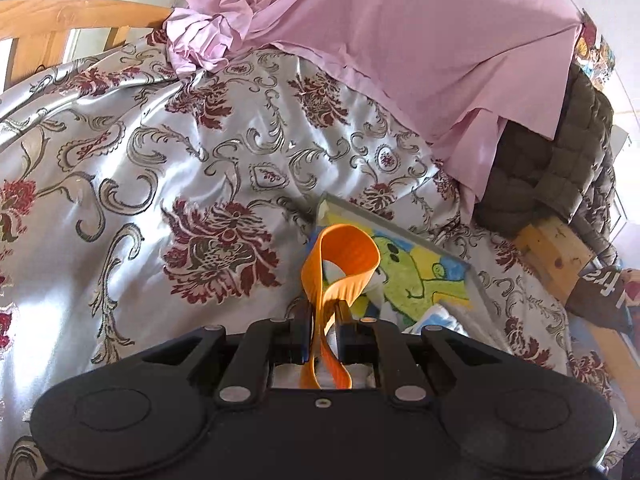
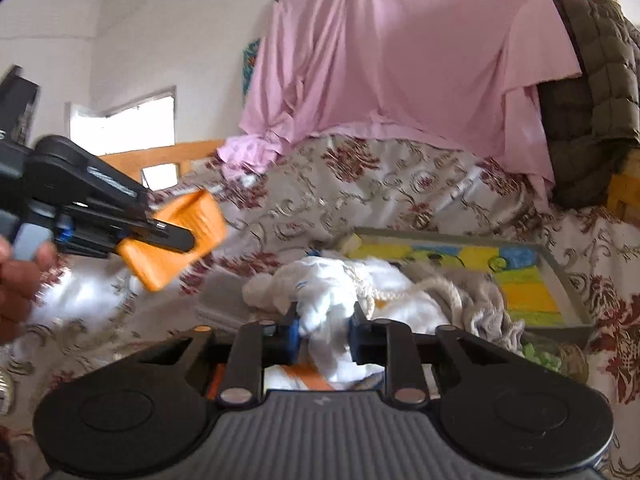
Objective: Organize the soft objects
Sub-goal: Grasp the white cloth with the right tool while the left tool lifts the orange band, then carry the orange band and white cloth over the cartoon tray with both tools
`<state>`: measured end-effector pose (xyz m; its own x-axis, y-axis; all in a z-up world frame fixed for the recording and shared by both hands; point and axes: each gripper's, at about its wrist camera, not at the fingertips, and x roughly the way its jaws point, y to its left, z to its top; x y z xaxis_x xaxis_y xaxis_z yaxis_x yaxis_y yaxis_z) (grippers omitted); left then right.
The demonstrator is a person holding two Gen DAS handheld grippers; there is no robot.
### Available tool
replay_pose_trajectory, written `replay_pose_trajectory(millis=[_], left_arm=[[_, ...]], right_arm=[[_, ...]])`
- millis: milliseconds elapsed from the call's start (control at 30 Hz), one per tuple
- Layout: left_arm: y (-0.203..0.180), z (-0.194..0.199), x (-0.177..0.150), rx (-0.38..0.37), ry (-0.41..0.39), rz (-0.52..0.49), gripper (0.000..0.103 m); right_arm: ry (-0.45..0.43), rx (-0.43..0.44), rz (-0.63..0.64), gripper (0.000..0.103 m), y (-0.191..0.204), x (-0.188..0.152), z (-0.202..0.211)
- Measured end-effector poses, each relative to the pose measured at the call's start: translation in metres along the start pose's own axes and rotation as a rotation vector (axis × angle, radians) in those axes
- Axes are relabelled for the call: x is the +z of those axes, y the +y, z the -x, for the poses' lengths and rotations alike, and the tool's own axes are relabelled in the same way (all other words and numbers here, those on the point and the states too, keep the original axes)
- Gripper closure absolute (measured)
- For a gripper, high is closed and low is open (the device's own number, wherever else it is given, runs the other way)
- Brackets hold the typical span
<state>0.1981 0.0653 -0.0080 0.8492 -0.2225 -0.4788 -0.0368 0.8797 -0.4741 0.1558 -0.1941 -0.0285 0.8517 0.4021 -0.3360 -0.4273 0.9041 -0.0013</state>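
Closest to your left wrist camera, the left gripper [image 1: 323,318] has its jaws pinched tight on an orange band [image 1: 340,258], a flat rubbery strip that loops up out of the grip toward 12 o'clock and trails back between the linkage arms. From your right wrist view that same left gripper [image 2: 176,236] sits out at 9 o'clock, held up off the bedding, with the orange band [image 2: 176,240] folded around its tip; the picture is blurred there.

Your right gripper [image 2: 324,326] has its jaws closed on a bunch of white cloth [image 2: 328,308], which fills the gap between the pads and spills back toward the camera. That cloth belongs to a soft heap in the near end of a tray [image 2: 568,280], together with a twisted cream rope [image 2: 404,292] at 1 o'clock from the grip and a grey knit piece [image 2: 484,300] draped over the tray's near rim at 2 o'clock. The tray's floor is painted in yellow, blue and green patches.

In the left view the tray [image 1: 400,232] lies just past the band at 1 o'clock, its green painted figure showing.

Everything rests on a silvery bedspread [image 1: 160,152] with dark red floral motifs. A pink sheet [image 2: 400,60] hangs over the far side at 12 o'clock, bunched at its left corner. A dark olive quilted blanket [image 2: 592,88] is piled at 2 o'clock beside it, above a pale wooden frame [image 1: 556,252]. A wooden rail [image 1: 72,16] runs at 10 o'clock in the left view.
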Motion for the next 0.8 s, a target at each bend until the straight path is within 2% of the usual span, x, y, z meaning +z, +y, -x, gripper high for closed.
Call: replay_pose_trajectory(millis=[200, 300, 367, 433, 500, 567, 600, 633, 800], left_arm=[[-0.012, 0.003, 0.002, -0.025, -0.008, -0.003, 0.090], [-0.017, 0.002, 0.000, -0.042, 0.000, -0.010, 0.090], [-0.020, 0.001, -0.002, -0.046, 0.009, -0.016, 0.090], [-0.023, -0.002, -0.004, -0.048, 0.021, -0.022, 0.090], [-0.025, -0.004, -0.007, -0.047, 0.033, -0.029, 0.090], [-0.027, -0.006, -0.009, -0.045, 0.037, -0.033, 0.090], [-0.028, -0.006, -0.009, -0.044, 0.038, -0.034, 0.090], [-0.028, -0.005, -0.009, -0.044, 0.036, -0.033, 0.090], [-0.034, 0.006, -0.008, -0.027, 0.009, -0.020, 0.090]], right_arm=[[-0.083, 0.072, 0.051, 0.079, 0.013, 0.008, 0.022], [-0.093, 0.077, 0.065, 0.078, 0.015, 0.009, 0.024], [-0.077, 0.051, 0.069, 0.072, 0.014, 0.007, 0.019], [-0.059, 0.021, 0.067, 0.059, 0.012, 0.004, 0.012], [-0.039, 0.007, 0.061, 0.057, 0.009, 0.003, 0.005], [-0.021, 0.005, 0.054, 0.061, 0.007, 0.003, 0.003], [-0.013, 0.009, 0.059, 0.074, 0.008, 0.003, 0.002], [-0.009, 0.013, 0.068, 0.077, 0.009, 0.004, 0.003], [-0.077, 0.031, 0.115, 0.082, 0.017, 0.007, 0.020]])
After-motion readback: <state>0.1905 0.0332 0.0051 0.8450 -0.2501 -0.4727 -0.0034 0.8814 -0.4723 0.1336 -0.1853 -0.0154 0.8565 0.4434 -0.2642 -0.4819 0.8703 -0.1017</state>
